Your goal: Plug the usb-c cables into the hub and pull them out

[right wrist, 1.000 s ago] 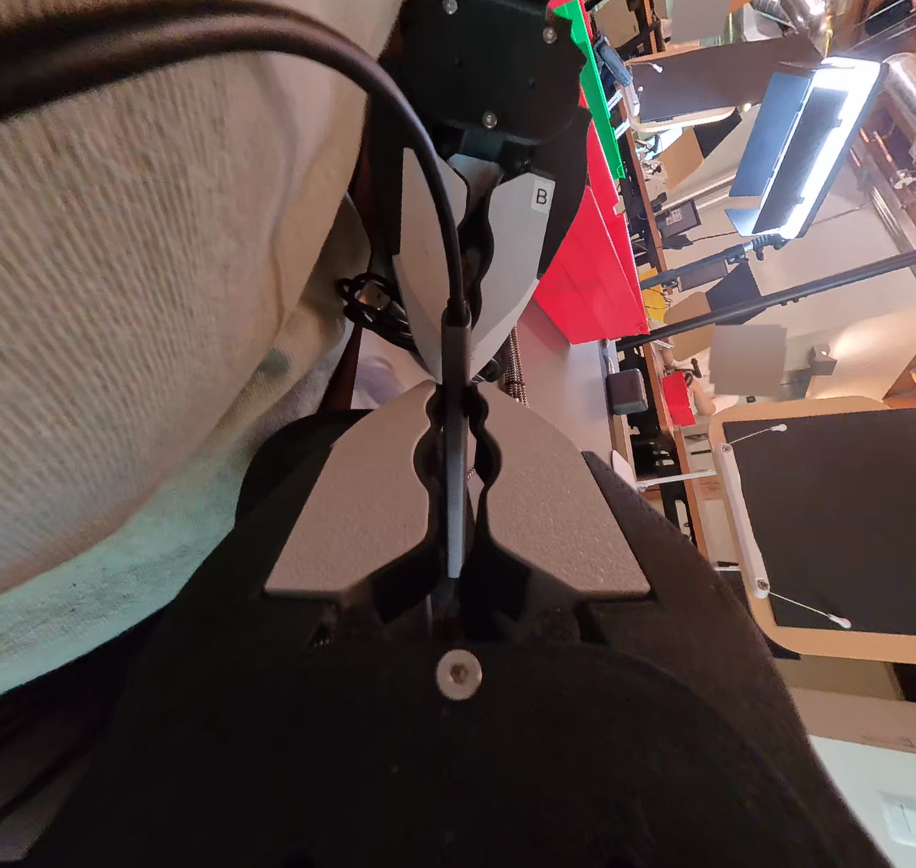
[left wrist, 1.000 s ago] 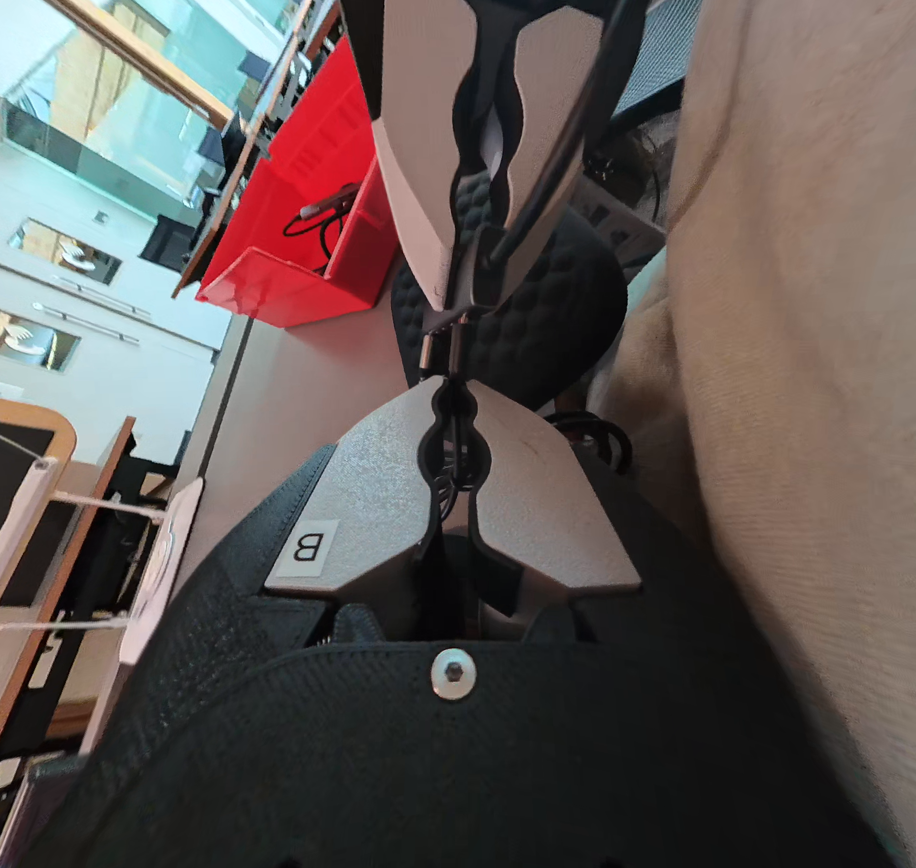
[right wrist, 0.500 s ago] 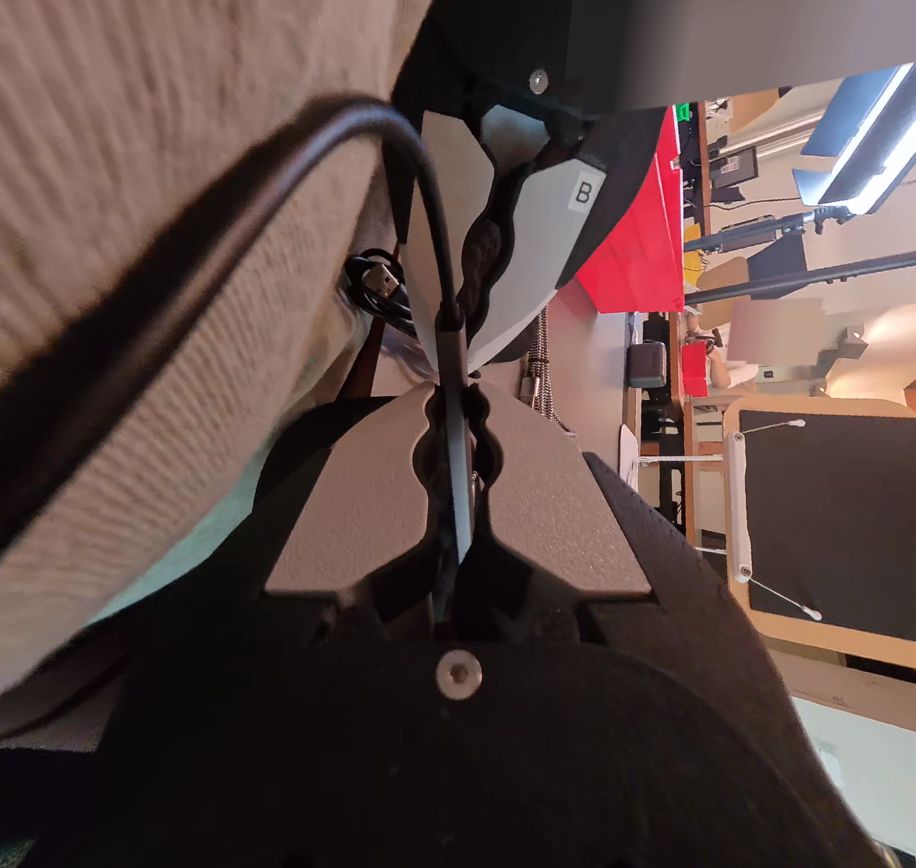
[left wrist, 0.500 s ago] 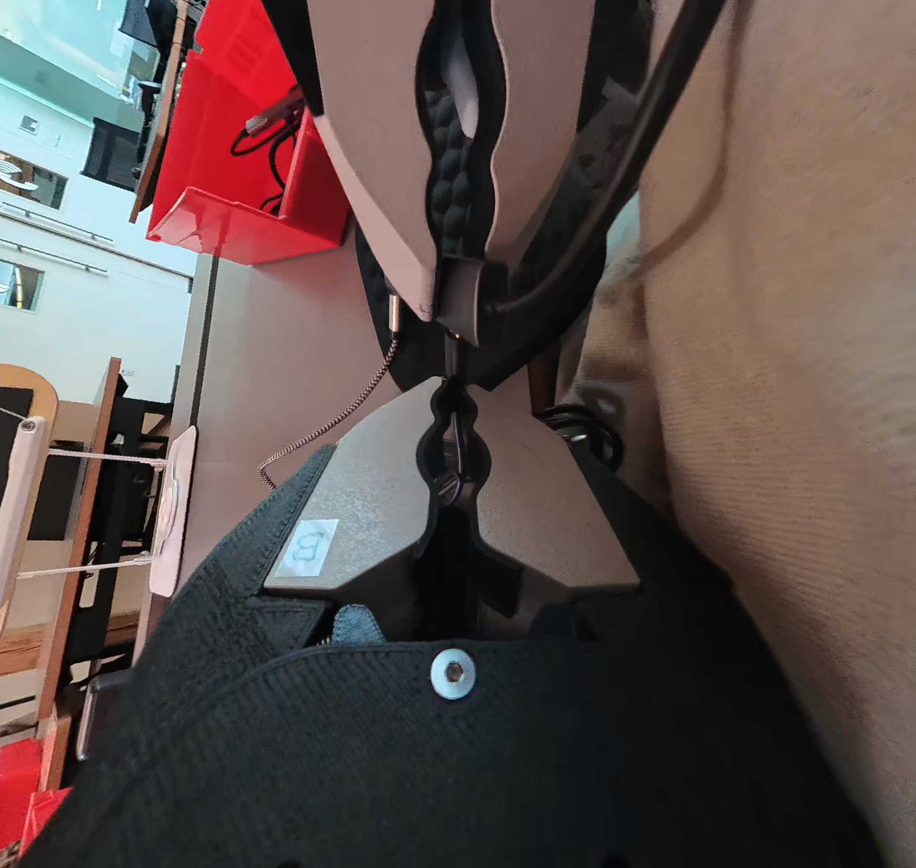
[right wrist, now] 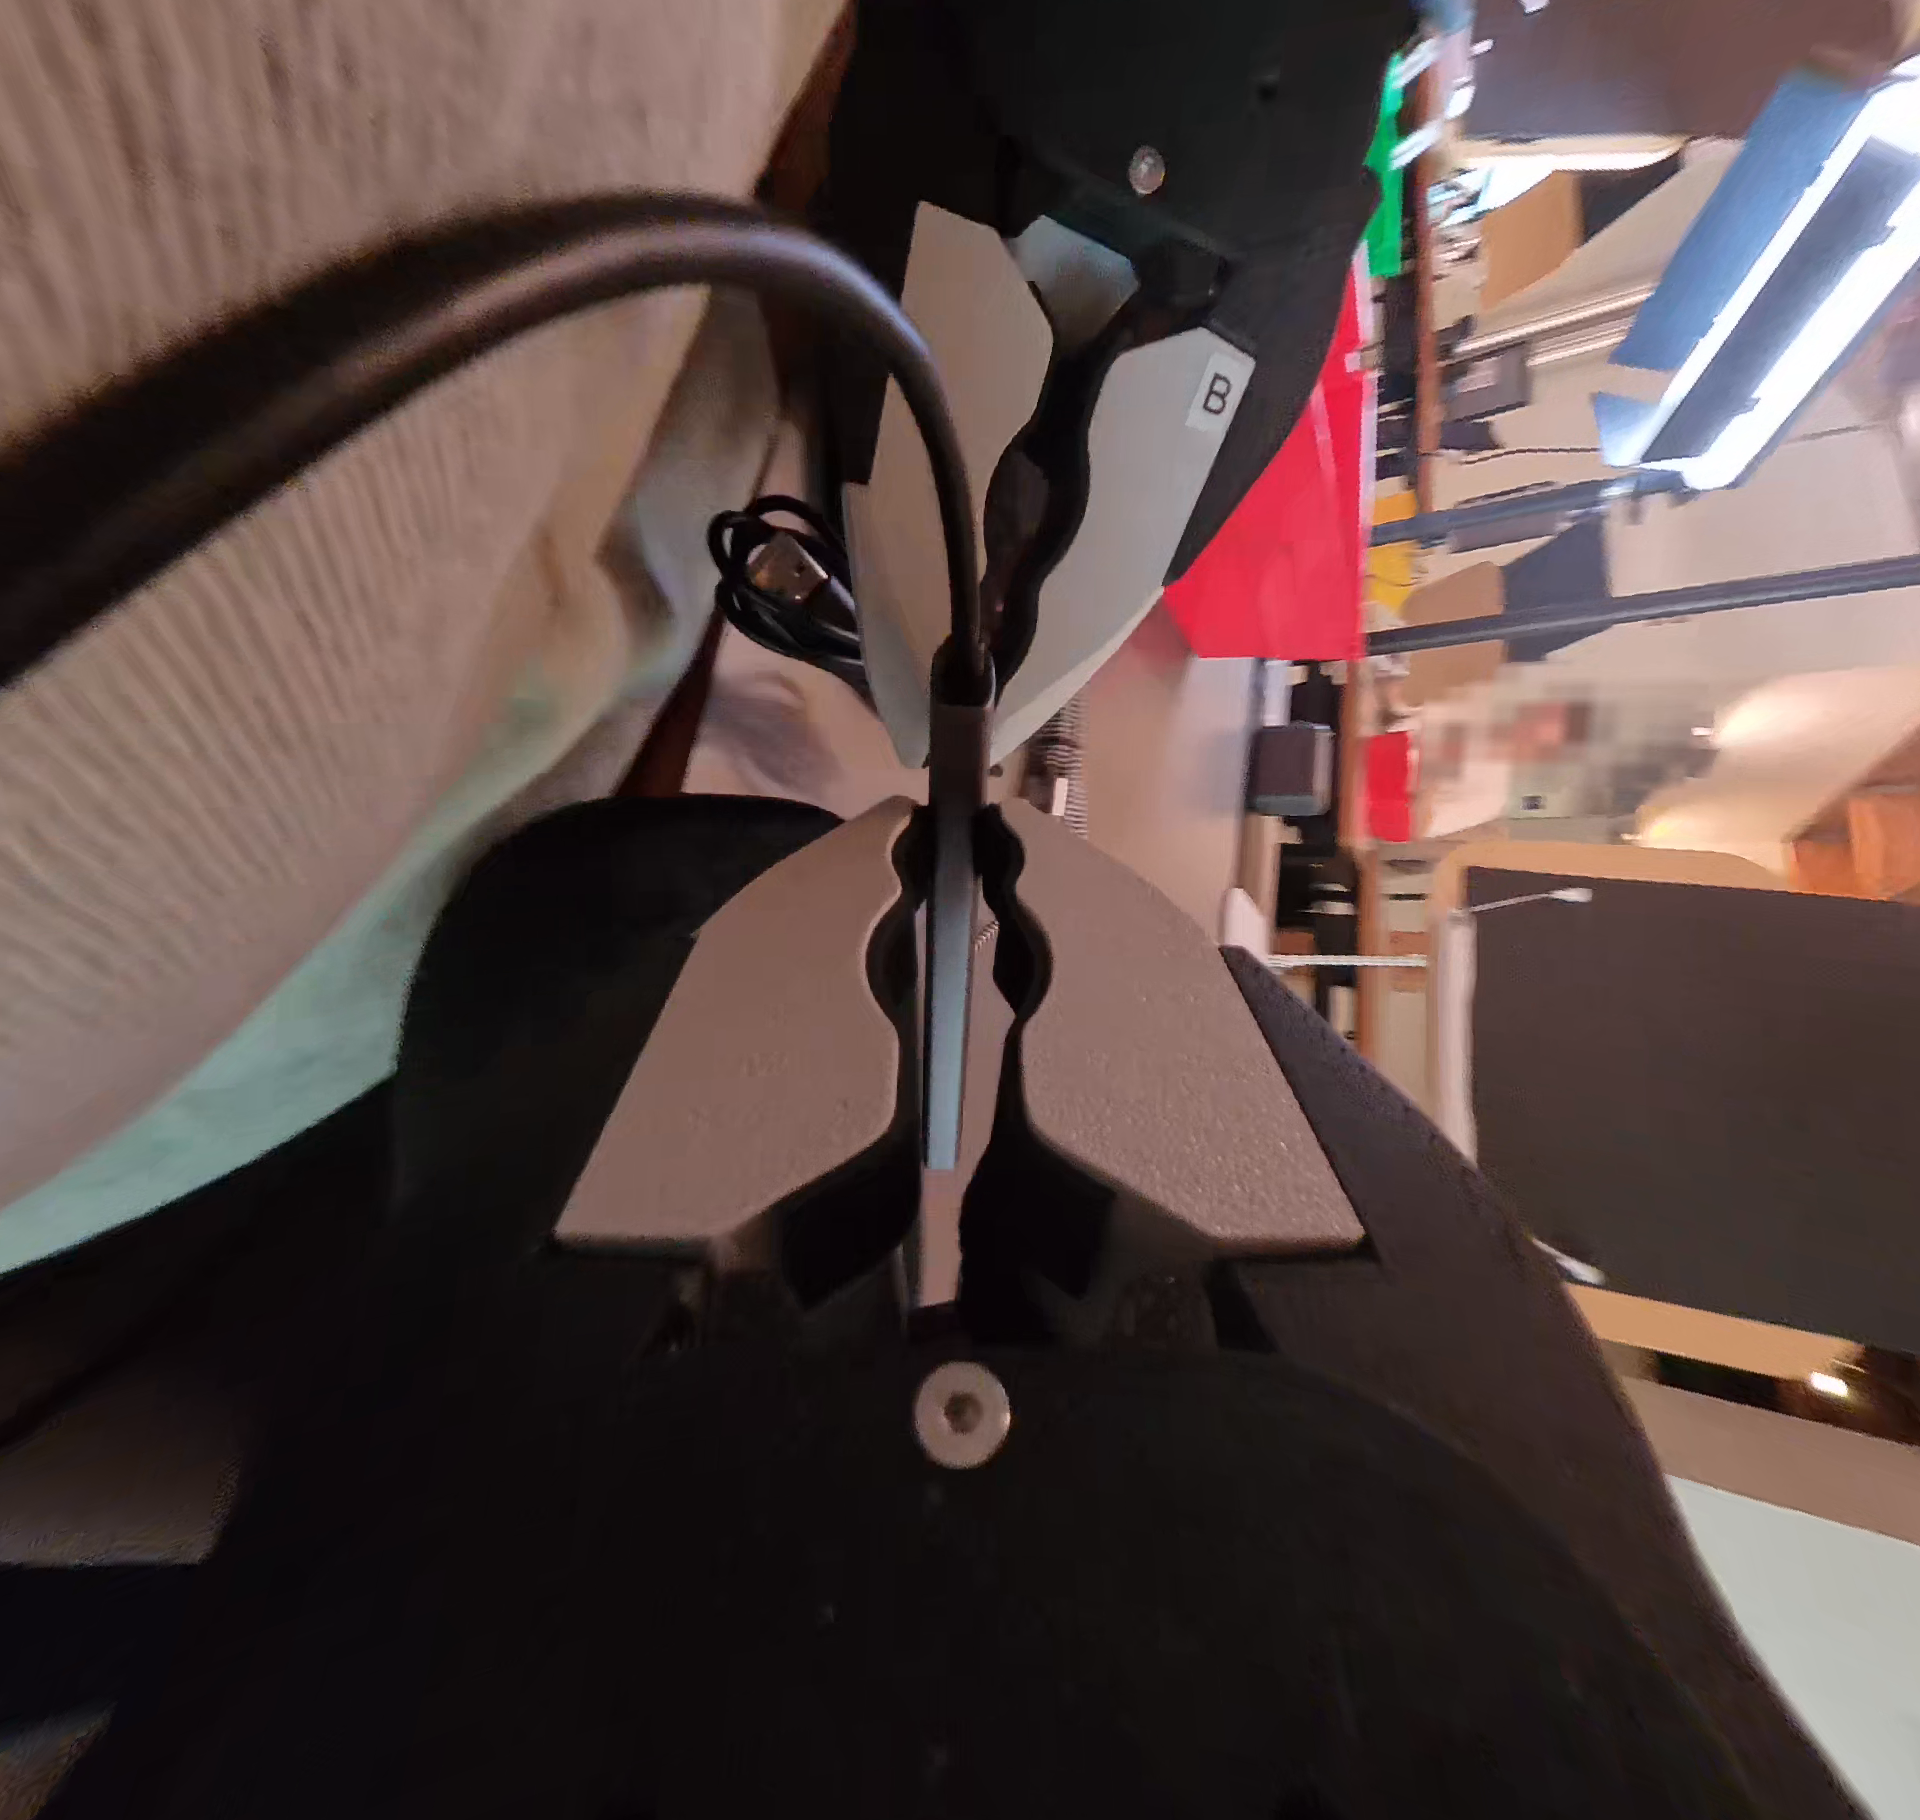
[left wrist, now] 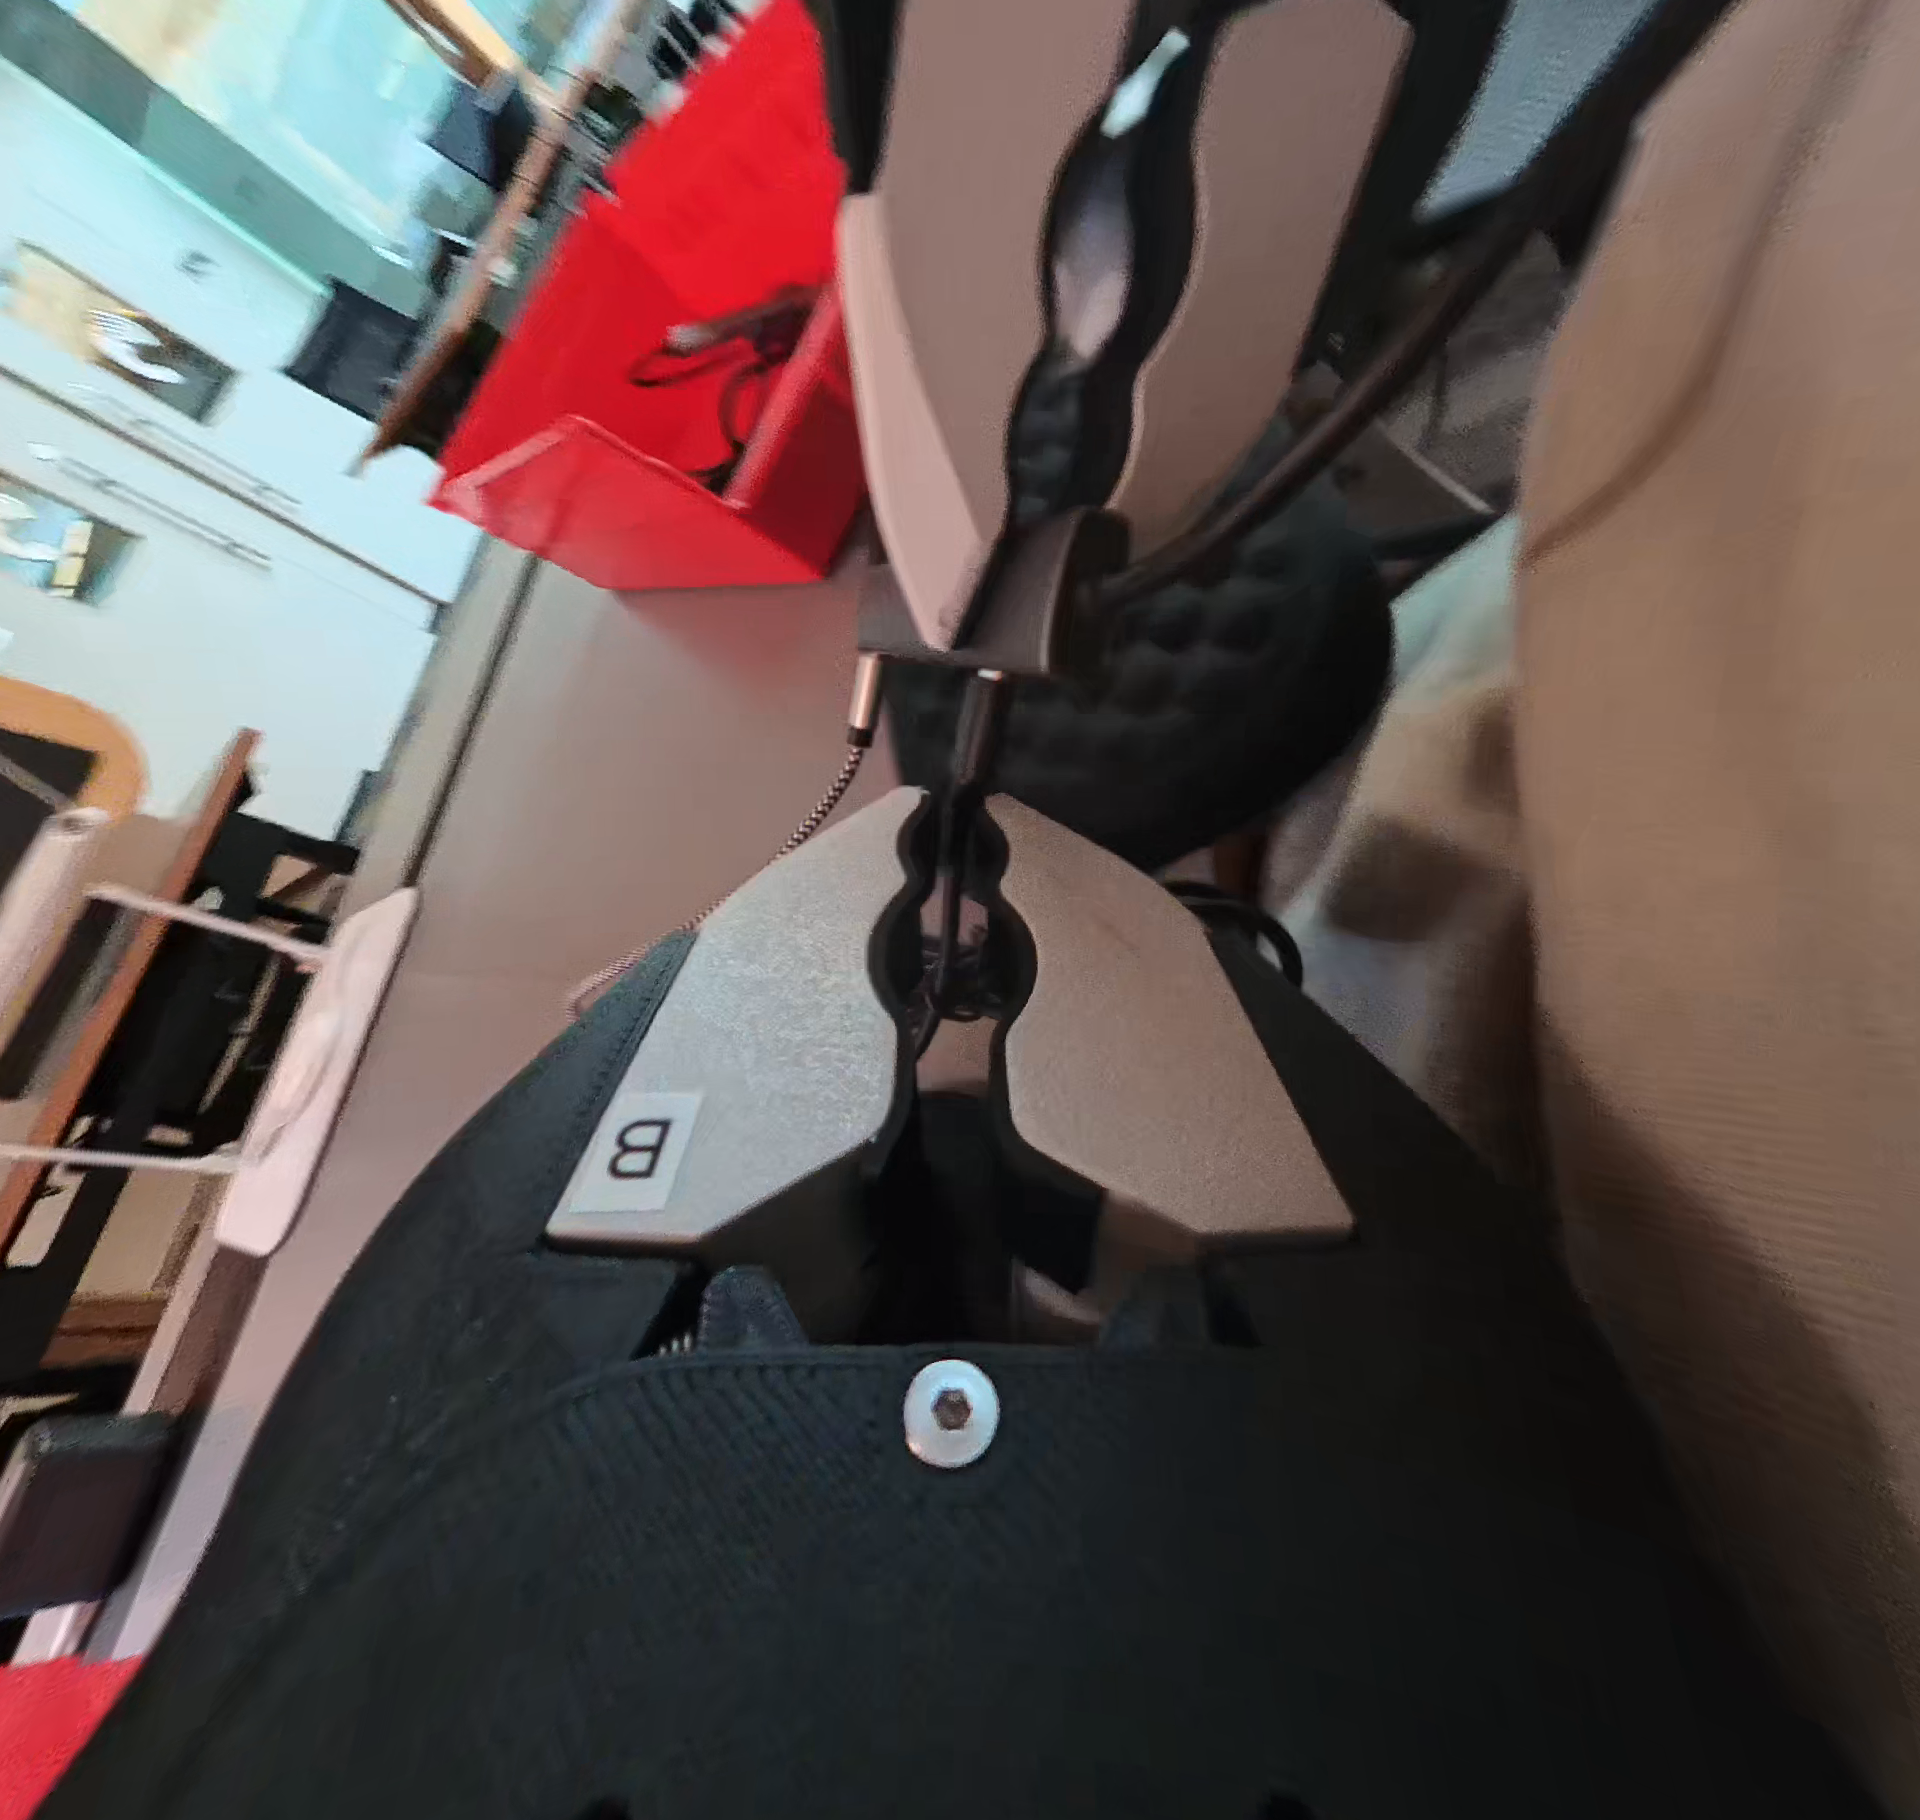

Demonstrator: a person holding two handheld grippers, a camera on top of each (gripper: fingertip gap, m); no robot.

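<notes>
My left gripper [left wrist: 954, 806] is shut on a thin black usb-c cable [left wrist: 948, 897]. Its plug [left wrist: 977, 726] meets the lower edge of the grey hub [left wrist: 1013, 617]; I cannot tell how deep it sits. A braided cable's silver plug [left wrist: 864, 705] sits in the hub beside it. My right gripper [right wrist: 951, 812] is shut on the hub [right wrist: 948, 1022], seen edge-on. The hub's own black lead [right wrist: 727, 248] arcs up and left. The two grippers face each other tip to tip: the right one [left wrist: 1023, 565] shows above in the left wrist view, the left one [right wrist: 961, 731] above in the right wrist view.
A red bin [left wrist: 665, 420] holding a cable stands on the grey table [left wrist: 644, 752]. A black dimpled pad [left wrist: 1195, 721] lies behind the hub. A coiled black cable with a usb-a plug [right wrist: 784, 570] lies near a person's beige sweater [left wrist: 1714, 731], which fills one side.
The gap between the two grippers has widened since half a second ago, and the black plug now shows between them. Both views have swung and are blurred.
</notes>
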